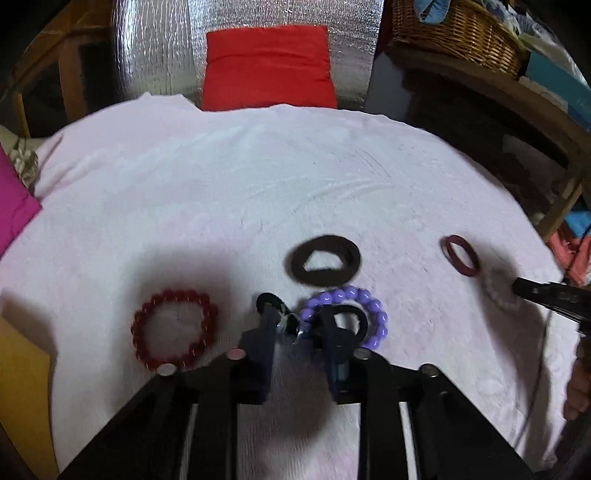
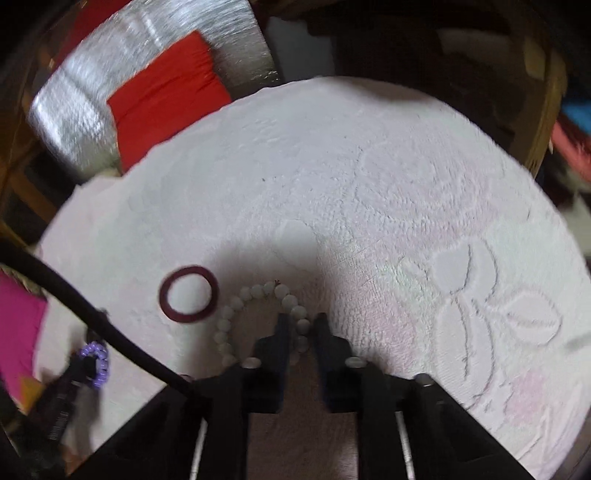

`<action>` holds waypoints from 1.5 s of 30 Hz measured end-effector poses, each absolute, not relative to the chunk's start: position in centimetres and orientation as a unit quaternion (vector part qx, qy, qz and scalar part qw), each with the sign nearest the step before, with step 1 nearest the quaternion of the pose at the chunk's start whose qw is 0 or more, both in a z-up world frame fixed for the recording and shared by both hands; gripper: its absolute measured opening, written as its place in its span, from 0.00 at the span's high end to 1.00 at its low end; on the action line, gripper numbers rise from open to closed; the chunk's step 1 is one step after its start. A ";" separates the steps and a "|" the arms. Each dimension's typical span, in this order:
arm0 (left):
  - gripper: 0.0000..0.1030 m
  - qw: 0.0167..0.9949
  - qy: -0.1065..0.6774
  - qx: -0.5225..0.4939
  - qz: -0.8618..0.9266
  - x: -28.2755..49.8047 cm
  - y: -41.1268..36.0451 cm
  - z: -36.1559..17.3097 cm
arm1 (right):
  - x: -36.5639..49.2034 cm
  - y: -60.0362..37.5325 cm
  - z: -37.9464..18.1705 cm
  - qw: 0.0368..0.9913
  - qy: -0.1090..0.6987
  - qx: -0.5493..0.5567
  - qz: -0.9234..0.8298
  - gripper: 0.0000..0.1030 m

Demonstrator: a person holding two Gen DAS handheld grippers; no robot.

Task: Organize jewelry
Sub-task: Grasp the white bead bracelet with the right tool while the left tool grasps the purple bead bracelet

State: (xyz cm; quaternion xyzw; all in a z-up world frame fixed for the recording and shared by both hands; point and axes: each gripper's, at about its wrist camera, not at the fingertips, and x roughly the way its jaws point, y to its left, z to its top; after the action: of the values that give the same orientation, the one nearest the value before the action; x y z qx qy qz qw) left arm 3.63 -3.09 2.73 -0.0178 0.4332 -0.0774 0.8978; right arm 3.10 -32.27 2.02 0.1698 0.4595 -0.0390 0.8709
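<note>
In the left wrist view my left gripper (image 1: 295,314) is low over the white towel (image 1: 221,184), jaws a little apart, with a small shiny item (image 1: 290,323) between them and a black hair tie (image 1: 347,321) around the right finger. A purple bead bracelet (image 1: 369,306), a dark red bead bracelet (image 1: 173,328), a wide black hair band (image 1: 325,264) and a maroon ring band (image 1: 460,255) lie around it. In the right wrist view my right gripper (image 2: 301,321) straddles a white bead bracelet (image 2: 258,317), jaws narrowly apart around its beads. The maroon band (image 2: 188,293) lies to its left.
A red cushion (image 1: 267,66) and silver foil sheet (image 1: 155,48) stand behind the towel. A wicker basket (image 1: 458,29) sits on a wooden shelf at the right. A pink cloth (image 1: 11,199) and a yellow object (image 1: 22,387) lie at the left edge.
</note>
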 end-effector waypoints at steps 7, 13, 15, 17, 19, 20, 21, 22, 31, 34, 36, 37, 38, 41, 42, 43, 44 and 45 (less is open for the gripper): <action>0.85 0.877 0.462 -0.043 -0.125 1.0 -2.2 2.7 | 2.1 -32.5 2.8 0.875 0.453 0.171 -0.026 0.90; 0.85 0.868 0.473 -0.051 -0.144 -1.3 -1.5 3.2 | 0.2 -33.2 3.9 0.873 0.446 0.195 0.005 0.90; 0.85 0.873 0.467 -0.029 -0.140 -2.0 -1.5 3.5 | -0.5 -33.5 4.1 0.873 0.444 0.201 0.011 0.90; 0.85 0.874 0.462 -0.016 -0.147 -2.2 -1.4 3.8 | -0.7 -33.5 4.4 0.873 0.444 0.202 0.014 0.90; 0.84 0.875 0.458 -0.009 -0.154 -2.5 -1.2 4.1 | -1.0 -33.6 4.5 0.874 0.443 0.201 0.013 0.90; 0.83 0.876 0.458 -0.006 -0.155 -2.7 -1.0 4.1 | -1.1 -33.7 4.5 0.873 0.444 0.201 0.013 0.90; 0.80 0.876 0.457 -0.002 -0.154 -2.7 -0.8 4.2 | -1.3 -34.0 4.5 0.872 0.445 0.202 0.014 0.90; 0.77 0.877 0.456 0.001 -0.150 -2.8 -0.6 4.2 | -1.3 -34.1 4.4 0.871 0.447 0.204 0.013 0.90; 0.72 0.868 0.469 0.028 -0.161 -3.0 -0.2 3.7 | 0.3 -34.2 2.8 0.844 0.485 0.228 0.004 0.88; 0.66 0.863 0.478 0.022 -0.165 -2.9 -0.4 3.3 | 0.4 -34.3 2.2 0.833 0.501 0.234 0.002 0.88; 0.66 0.861 0.476 0.018 -0.175 -3.1 -0.6 3.4 | 0.5 -34.3 2.1 0.834 0.501 0.234 0.001 0.88; 0.66 0.862 0.475 0.018 -0.179 -3.2 -0.7 3.5 | 0.6 -34.3 2.1 0.833 0.501 0.234 0.001 0.88; 0.66 0.862 0.472 0.016 -0.185 -3.3 -1.0 3.7 | 0.6 -34.3 2.0 0.833 0.501 0.234 0.001 0.88; 0.66 0.859 0.471 0.009 -0.198 -3.3 -1.7 3.8 | 0.7 -34.2 1.8 0.834 0.501 0.231 -0.002 0.87; 0.66 0.857 0.476 0.008 -0.196 -3.1 -2.0 3.5 | 0.8 -34.2 1.7 0.834 0.501 0.231 -0.003 0.86; 0.66 0.854 0.485 0.004 -0.189 -2.7 -2.1 3.1 | 0.9 -34.0 1.7 0.834 0.500 0.231 -0.003 0.86; 0.66 0.851 0.492 -0.002 -0.185 -2.6 -2.2 2.9 | 0.9 -33.9 1.7 0.835 0.500 0.230 -0.004 0.86; 0.66 0.845 0.503 -0.013 -0.181 -2.2 -2.1 2.5 | 0.9 -33.9 1.7 0.836 0.499 0.229 -0.005 0.86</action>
State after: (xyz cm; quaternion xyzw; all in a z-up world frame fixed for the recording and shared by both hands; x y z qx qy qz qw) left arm -2.25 -2.14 2.46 -0.0131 0.5028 -0.1812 0.8451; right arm 0.94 -33.86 1.69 0.2289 0.4992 -0.0047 0.8357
